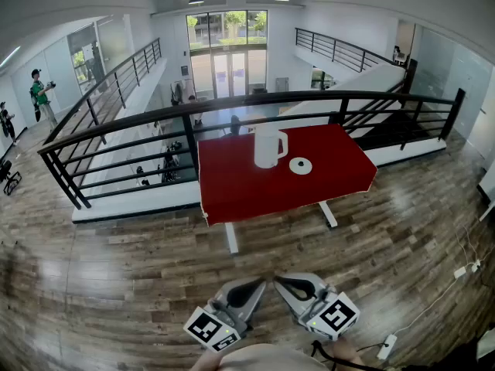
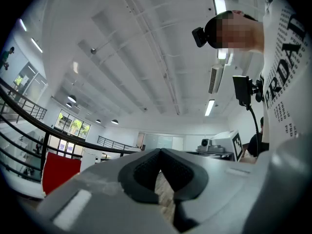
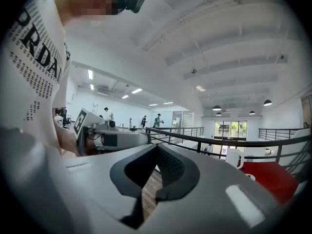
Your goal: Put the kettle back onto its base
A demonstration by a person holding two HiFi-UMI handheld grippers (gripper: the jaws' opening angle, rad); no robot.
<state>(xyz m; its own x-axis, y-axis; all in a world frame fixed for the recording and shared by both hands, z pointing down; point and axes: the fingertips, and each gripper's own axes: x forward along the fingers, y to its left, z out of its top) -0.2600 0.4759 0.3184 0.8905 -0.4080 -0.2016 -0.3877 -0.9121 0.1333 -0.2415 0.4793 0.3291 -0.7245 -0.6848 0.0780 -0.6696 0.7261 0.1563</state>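
Kettle (image 1: 268,147) sitting on red table (image 1: 232,195), just beside its base (image 1: 301,165);
you are holding left gripper (image 1: 257,286) and right gripper (image 1: 281,283) well off that table; both are clenching shut, empty.

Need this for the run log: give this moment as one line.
phase: not started | kettle: on red table, beside base | left gripper: shut, empty | right gripper: shut, empty

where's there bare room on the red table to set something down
The red table is bare across its left part, from its left edge to the kettle, along the near edge, and right of the base. Only the far middle is crowded, kettle and base close together by the railing.
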